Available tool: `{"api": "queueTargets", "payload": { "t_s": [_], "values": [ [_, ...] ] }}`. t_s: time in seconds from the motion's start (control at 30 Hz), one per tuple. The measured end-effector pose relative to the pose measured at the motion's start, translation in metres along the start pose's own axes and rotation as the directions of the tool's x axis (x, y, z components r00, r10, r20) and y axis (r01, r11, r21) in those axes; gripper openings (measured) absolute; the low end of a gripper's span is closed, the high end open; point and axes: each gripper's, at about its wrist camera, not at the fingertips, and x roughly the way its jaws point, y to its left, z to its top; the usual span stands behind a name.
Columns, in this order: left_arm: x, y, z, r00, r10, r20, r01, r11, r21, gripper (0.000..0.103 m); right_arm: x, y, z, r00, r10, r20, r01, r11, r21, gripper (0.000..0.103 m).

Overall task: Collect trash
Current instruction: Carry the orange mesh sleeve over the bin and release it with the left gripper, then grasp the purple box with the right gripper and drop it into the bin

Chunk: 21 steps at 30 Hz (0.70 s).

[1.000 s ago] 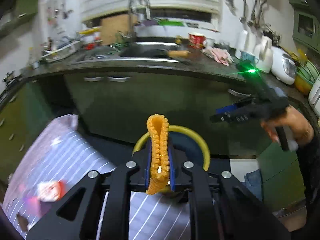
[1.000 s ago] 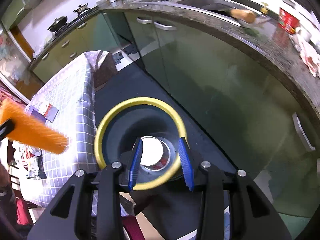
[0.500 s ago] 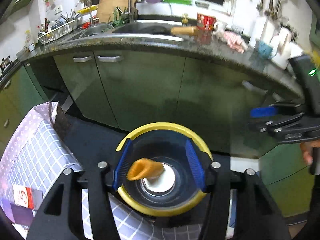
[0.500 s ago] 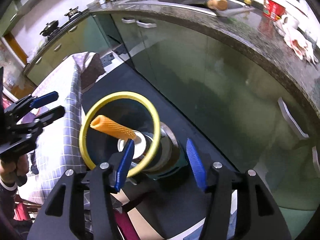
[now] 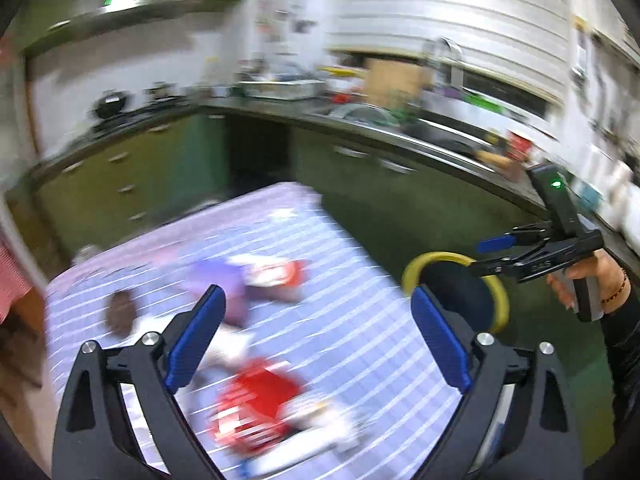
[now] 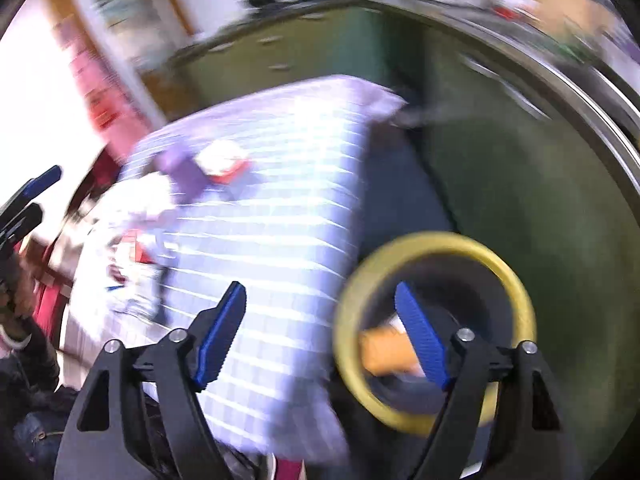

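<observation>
My left gripper hangs over the table with the checked purple cloth, its jaws opening wide with nothing between them. Blurred trash lies under it: a red wrapper, a purple and red-white packet and a brown scrap. My right gripper is over the table's edge beside the yellow-rimmed bin, jaws opening and empty. An orange ridged piece lies inside the bin. The bin's rim also shows off the table's right side, with my right gripper above it.
Green kitchen cabinets and a dark counter with a sink run behind the table and bin. A person's hand holds the right gripper. My left gripper shows at the far left of the right wrist view.
The left gripper let go of the orange piece, which dropped into the bin. Both grippers opened wider and swung from the bin towards the table.
</observation>
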Motion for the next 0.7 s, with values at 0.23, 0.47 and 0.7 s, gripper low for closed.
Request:
{"api": "queueTargets", "payload": {
  "t_s": [0.23, 0.47, 0.7],
  "values": [
    [-0.032, 0.092, -0.017, 0.989, 0.122, 0.08, -0.115, 0.989, -0.093, 0.091, 0.073, 0.128, 0.077, 0.99, 0.143, 0.014, -0.132, 0.944, -0.301, 0.077],
    [-0.024, 0.149, -0.02, 0.978, 0.155, 0.138, -0.139, 0.983, -0.118, 0.091, 0.143, 0.187, 0.123, 0.996, 0.082, -0.023, -0.084, 0.908, -0.411, 0.077],
    [-0.007, 0.176, -0.026, 0.979, 0.16, 0.124, -0.145, 0.981, -0.128, 0.091, 0.192, 0.191, 0.131, 0.994, 0.013, -0.108, -0.06, 0.895, -0.443, 0.077]
  ]
}}
